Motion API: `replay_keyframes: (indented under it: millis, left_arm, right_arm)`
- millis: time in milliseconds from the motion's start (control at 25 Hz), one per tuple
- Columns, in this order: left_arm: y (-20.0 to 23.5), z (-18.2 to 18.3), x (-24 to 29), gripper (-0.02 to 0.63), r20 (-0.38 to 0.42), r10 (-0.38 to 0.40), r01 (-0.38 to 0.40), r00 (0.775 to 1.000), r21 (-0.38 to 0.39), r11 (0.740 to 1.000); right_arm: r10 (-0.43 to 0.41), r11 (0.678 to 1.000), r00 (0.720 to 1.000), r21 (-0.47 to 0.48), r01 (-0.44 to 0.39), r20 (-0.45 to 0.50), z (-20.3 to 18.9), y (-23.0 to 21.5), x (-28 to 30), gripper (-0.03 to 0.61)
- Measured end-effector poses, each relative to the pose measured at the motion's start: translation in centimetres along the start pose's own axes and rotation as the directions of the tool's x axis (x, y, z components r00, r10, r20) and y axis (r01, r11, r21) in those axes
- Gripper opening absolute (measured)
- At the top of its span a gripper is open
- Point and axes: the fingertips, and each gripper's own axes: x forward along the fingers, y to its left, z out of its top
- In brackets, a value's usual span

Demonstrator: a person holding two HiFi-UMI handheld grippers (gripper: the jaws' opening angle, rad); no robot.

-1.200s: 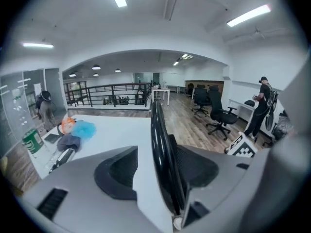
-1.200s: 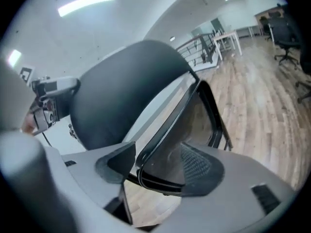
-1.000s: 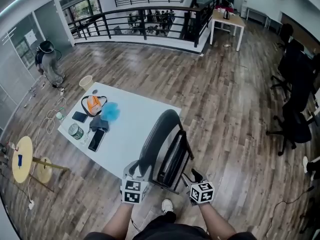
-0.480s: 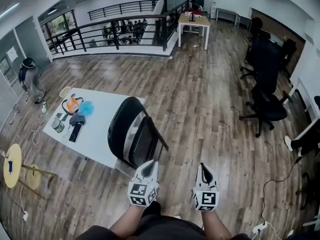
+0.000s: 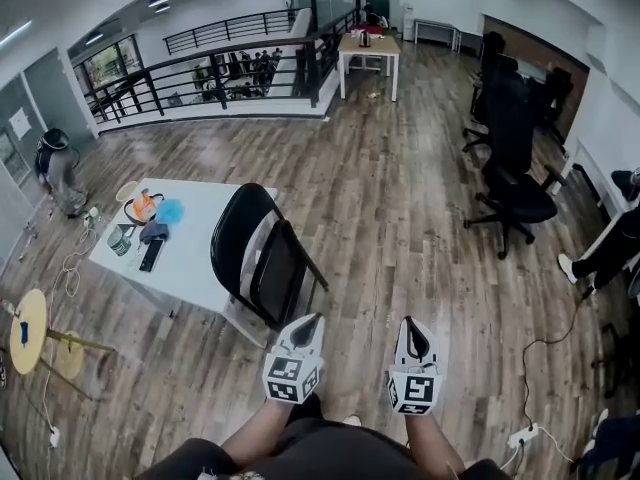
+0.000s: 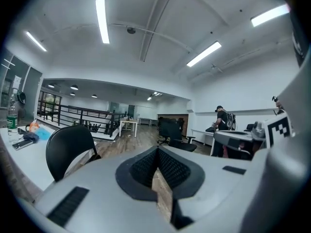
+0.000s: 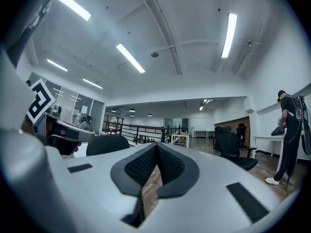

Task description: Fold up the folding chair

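The black folding chair [image 5: 255, 258] stands upright on the wood floor against the white table [image 5: 205, 278], its seat drawn up close to its back. Both grippers hang apart from it, near the bottom of the head view. My left gripper [image 5: 314, 320] is shut and holds nothing, a short way from the chair's near leg. My right gripper [image 5: 410, 325] is also shut and empty, further right. In the left gripper view the chair's rounded back [image 6: 70, 147] shows at the left beyond the shut left gripper [image 6: 156, 171]. The right gripper view shows the chair back [image 7: 107, 143] past the shut right gripper [image 7: 155, 165].
An orange bag [image 5: 143, 208], a blue cloth [image 5: 168, 211], a phone [image 5: 152, 255] and a tin lie on the table. Black office chairs [image 5: 510, 158] stand at the right. A railing [image 5: 230, 73] runs along the back. A round yellow stool [image 5: 30, 330] is at the left, a cable [image 5: 545, 368] at the lower right.
Both grippers were open at the chair's lower frame; they have let go, drawn back and to the right, and shut. The chair is left standing by the table.
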Motion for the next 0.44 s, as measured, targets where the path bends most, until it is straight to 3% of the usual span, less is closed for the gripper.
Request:
replay_keyframes:
  millis: [240, 440]
  left_arm:
    - [-0.5, 0.8, -2.0, 0.005, 0.012, 0.037, -0.038, 0.999, 0.033, 0.999]
    - [-0.9, 0.6, -3.5, 0.005, 0.01, 0.04, -0.04, 0.999, 0.013, 0.999]
  right_arm:
    - [0.016, 1.0, 1.0, -0.005, -0.016, 0.022, 0.8, 1.8, -2.2, 0.014]
    - [0.019, 1.0, 1.0, -0.017, -0.018, 0.025, 1.2, 2.4, -3.7, 0.012]
